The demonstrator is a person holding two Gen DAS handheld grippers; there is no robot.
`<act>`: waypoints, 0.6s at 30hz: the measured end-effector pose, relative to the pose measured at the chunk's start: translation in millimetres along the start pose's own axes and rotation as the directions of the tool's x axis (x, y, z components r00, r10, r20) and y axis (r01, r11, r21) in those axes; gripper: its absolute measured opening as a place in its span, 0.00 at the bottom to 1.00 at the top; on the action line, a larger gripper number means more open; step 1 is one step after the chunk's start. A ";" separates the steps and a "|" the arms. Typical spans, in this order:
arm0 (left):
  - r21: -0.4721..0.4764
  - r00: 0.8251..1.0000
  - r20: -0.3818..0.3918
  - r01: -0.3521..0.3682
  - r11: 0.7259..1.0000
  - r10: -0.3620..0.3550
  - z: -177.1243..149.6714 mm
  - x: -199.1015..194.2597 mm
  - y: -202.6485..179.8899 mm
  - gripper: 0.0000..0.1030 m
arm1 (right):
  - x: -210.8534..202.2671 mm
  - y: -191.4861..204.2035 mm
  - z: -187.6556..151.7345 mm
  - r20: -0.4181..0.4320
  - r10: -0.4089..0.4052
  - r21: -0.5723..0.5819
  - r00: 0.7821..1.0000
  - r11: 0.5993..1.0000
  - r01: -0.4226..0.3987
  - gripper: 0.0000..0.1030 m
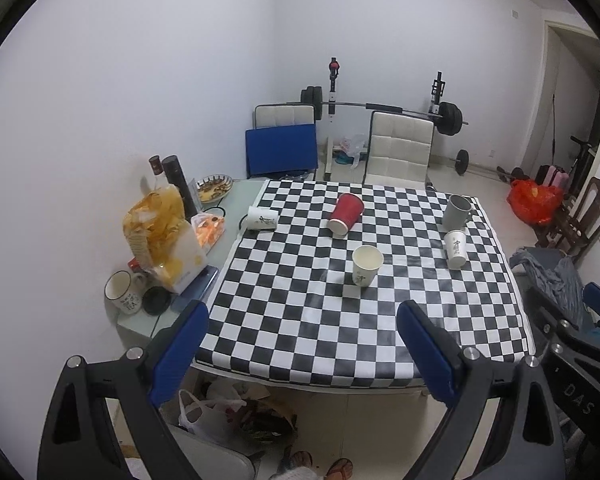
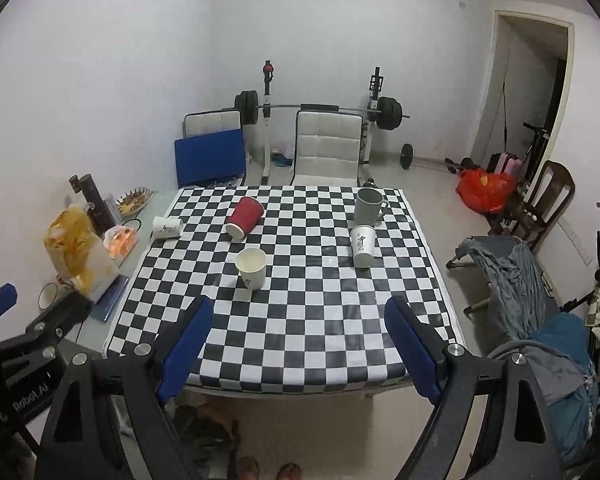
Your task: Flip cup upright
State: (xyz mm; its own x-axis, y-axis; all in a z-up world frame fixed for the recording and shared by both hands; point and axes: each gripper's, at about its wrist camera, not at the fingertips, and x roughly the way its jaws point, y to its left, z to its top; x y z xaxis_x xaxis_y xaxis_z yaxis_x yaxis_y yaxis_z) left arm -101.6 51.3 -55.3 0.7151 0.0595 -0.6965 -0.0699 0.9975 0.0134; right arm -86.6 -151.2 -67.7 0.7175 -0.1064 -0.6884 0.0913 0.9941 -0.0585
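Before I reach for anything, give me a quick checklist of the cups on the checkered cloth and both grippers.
1. Left gripper open, holding nothing: ok.
2. Right gripper open, holding nothing: ok.
3. Red paper cup upright: not ok, it lies on its side.
4. White printed paper cup at the cloth's left edge upright: not ok, on its side.
5. White paper cup in the middle upright: ok.
6. White printed paper cup by the grey mug: cannot tell which way up.

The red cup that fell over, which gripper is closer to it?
Probably the left, narrowly. The red cup lies on its side far ahead of both. It sits about centred before the left gripper and off to the left of the right gripper. Both are open.
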 end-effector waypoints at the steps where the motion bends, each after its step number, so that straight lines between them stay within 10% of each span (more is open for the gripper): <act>1: 0.000 1.000 0.004 0.000 1.000 0.000 0.3 -1.0 1.2 0.93 | -1.6 -0.1 0.3 -0.003 0.002 0.001 1.000 1.000 -0.002 0.86; 18: 0.023 1.000 0.008 0.018 1.000 -0.019 4.5 -10.2 2.6 0.93 | -8.7 0.8 -4.1 -0.037 0.034 0.020 0.999 0.999 -0.033 0.86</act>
State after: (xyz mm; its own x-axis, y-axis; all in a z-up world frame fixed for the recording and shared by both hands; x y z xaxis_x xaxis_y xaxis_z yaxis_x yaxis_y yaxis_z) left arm -106.0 53.5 -44.9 0.7220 0.0413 -0.6906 -0.0406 0.9990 0.0173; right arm -95.7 -149.4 -64.8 0.6945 -0.0719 -0.7159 0.0809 0.9965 -0.0216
